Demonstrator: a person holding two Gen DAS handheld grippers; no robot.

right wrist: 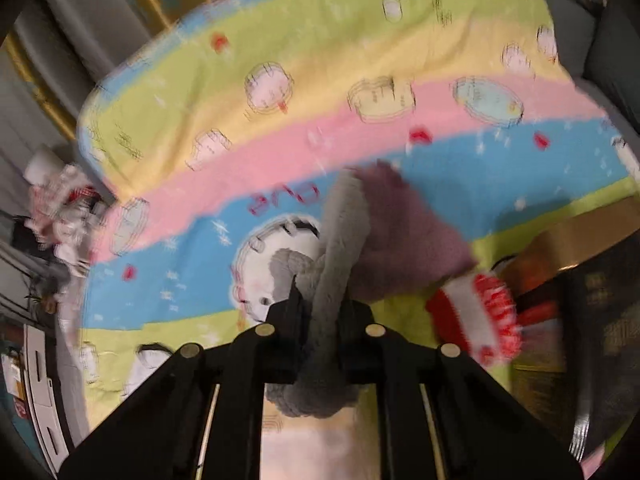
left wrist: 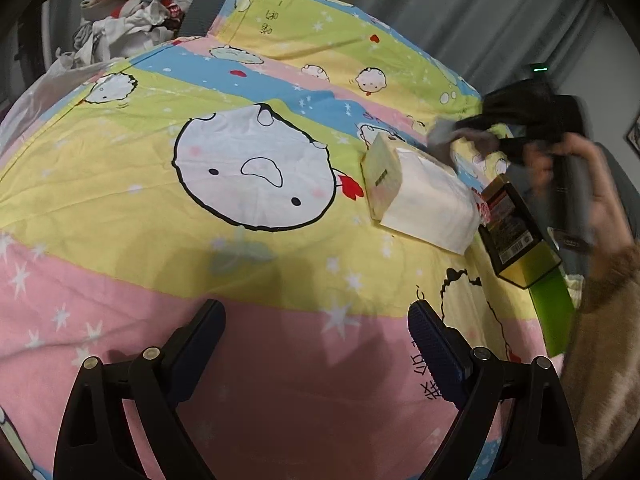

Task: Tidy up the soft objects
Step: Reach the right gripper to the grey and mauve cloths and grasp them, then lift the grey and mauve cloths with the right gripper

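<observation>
- Left wrist view: the left gripper (left wrist: pixel 316 312) hangs over the pink band of a cartoon-print bedsheet (left wrist: pixel 168 184), its jaws spread wide with nothing between them.
- A white tissue pack (left wrist: pixel 420 196) lies on the sheet towards the right, with a black and gold box (left wrist: pixel 516 232) just beside it.
- Further right, a hand (left wrist: pixel 576 188) grips the blurred right gripper (left wrist: pixel 472 132), which carries a grey cloth.
- A pile of crumpled clothes (left wrist: pixel 132 12) sits beyond the sheet's far left corner.
- Right wrist view: the right gripper (right wrist: pixel 320 300) is clamped tight on a fluffy grey sock (right wrist: pixel 340 240), held above the sheet; a purple soft piece (right wrist: pixel 404 236) hangs alongside it.
- A red and white fuzzy sock (right wrist: pixel 480 316) lies to the right, near the box.
</observation>
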